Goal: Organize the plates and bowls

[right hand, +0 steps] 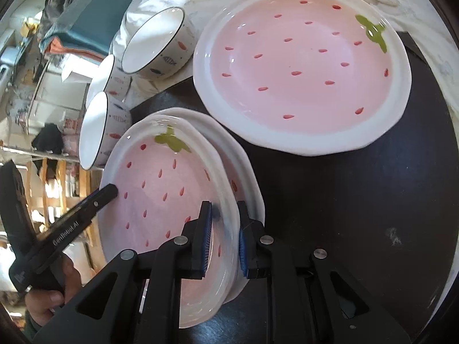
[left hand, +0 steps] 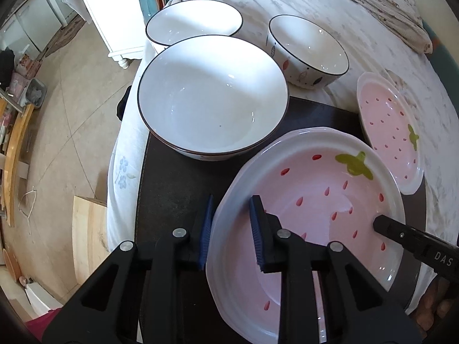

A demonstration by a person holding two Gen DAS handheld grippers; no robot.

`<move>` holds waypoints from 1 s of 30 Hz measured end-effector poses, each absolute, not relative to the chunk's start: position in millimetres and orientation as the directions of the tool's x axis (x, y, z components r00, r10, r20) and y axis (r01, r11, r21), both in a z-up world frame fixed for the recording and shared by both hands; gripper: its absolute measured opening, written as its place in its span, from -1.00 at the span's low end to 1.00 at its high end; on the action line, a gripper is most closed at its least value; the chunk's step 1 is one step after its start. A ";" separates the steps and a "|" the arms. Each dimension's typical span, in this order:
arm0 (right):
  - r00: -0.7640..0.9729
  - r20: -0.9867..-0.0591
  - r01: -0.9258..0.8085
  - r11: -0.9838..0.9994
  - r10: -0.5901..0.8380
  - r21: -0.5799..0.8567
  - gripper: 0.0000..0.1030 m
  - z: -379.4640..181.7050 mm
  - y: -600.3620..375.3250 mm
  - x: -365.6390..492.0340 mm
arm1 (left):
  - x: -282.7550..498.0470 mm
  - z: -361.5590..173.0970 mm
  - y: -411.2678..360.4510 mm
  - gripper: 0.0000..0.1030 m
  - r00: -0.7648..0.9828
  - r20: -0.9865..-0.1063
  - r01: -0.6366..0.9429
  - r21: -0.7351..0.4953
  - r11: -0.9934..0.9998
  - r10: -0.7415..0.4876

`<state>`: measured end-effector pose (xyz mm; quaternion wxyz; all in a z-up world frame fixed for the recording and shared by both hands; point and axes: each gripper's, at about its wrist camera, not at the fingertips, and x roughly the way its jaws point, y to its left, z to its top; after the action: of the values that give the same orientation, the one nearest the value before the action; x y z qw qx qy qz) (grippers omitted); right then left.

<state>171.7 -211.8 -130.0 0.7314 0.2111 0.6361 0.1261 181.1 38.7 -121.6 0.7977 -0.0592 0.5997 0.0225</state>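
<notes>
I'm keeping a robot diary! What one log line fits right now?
left gripper: astride rim, pink strawberry-pattern ceramic plate | right gripper: astride opposite rim | plate: atop matching pink plate | grip: unclear

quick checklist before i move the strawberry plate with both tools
1. Right tool on the rim of the top pink strawberry-print ceramic plate: ok, one finger inside the rim and one outside.
2. Left tool on the opposite rim: ok, it straddles the rim, but full closure cannot be told.
3. Plate seated on the matching plate beneath: ok, nested.
4. Third pink strawberry plate clear of the stack: ok, apart on the dark mat.
5. Large white black-rimmed bowl clear of the left tool: ok, apart.
</notes>
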 end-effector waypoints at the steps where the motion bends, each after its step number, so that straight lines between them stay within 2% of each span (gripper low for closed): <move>1: 0.161 -0.878 0.080 0.881 0.450 0.466 -0.65 -129.1 -211.4 171.6 | 181.1 -121.4 38.2 -0.58 0.281 -0.959 -0.104 -0.063 0.993 -0.031; 17: 0.156 -0.874 0.072 0.877 0.461 0.475 -0.57 -125.1 -214.9 171.2 | 162.8 -121.6 44.5 -0.56 0.269 -0.959 -0.093 -0.118 0.989 -0.089; 20: 0.161 -0.865 0.056 0.871 0.475 0.489 -0.38 -123.6 -213.0 169.6 | 157.9 -120.7 45.8 -0.56 0.270 -0.958 -0.098 -0.121 0.988 -0.091; 22: 0.162 -0.872 0.039 0.880 0.461 0.473 -0.35 -121.8 -209.9 168.9 | 155.6 -120.2 47.7 -0.55 0.267 -0.959 -0.098 -0.125 0.987 -0.095; 25: 0.161 -0.869 0.047 0.876 0.468 0.480 -0.15 -118.4 -211.3 168.8 | 152.5 -118.4 52.1 -0.54 0.271 -0.958 -0.104 -0.131 0.986 -0.098; 30: 0.167 -0.864 0.043 0.872 0.476 0.488 -0.11 -115.9 -214.3 164.1 | 150.0 -116.9 58.3 -0.54 0.280 -0.954 -0.110 -0.143 0.984 -0.107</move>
<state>164.1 -214.3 -115.9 0.7356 0.2063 0.6282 0.1472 150.0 58.3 -116.9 0.7947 -0.0904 0.6002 0.0009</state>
